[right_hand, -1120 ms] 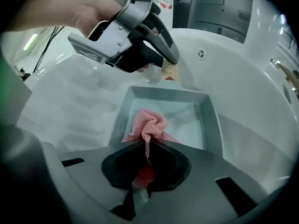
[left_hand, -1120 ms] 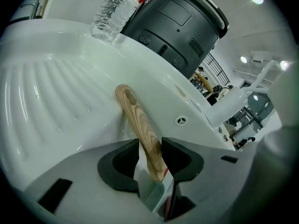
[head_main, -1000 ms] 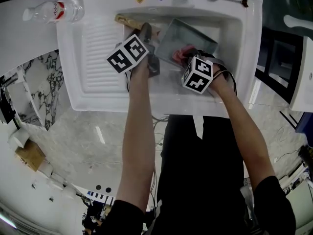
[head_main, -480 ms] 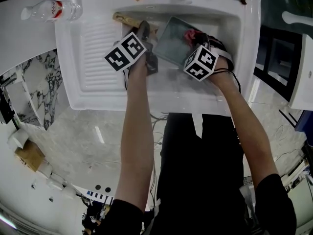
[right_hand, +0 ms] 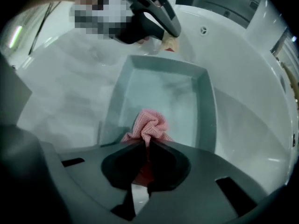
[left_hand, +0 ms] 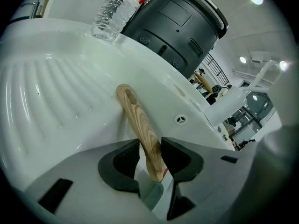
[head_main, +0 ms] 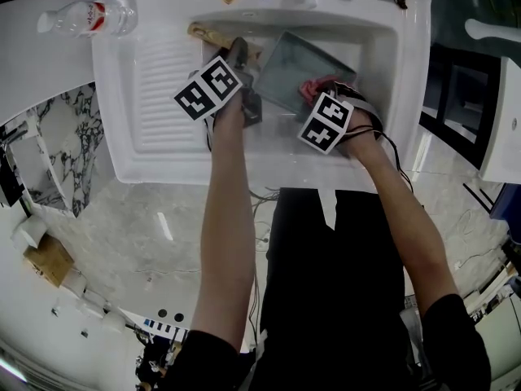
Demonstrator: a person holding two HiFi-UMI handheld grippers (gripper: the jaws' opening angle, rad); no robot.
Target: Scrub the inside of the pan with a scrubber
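**Between the jaws: scrubbing step, under way**

Between right gripper (right_hand: 145, 147) pads, pinched tight: pink mesh scrubber (right_hand: 150, 125), low inside grey rectangular pan (right_hand: 205, 101), apparently on its floor. Between left gripper (left_hand: 150, 144) pads, clamped: wooden pan handle (left_hand: 135, 111). Around both: white sink (head_main: 391, 80). Judged best: firm downward pressure, overlapping strokes into corners, steady handle hold against sliding.

Grey rect. pan (right_hand: 163, 94) w/ wood handle (left_hand: 140, 125) askew in sink (head_main: 409, 72), pink mesh scrubber (right_hand: 150, 125) bunched on its floor
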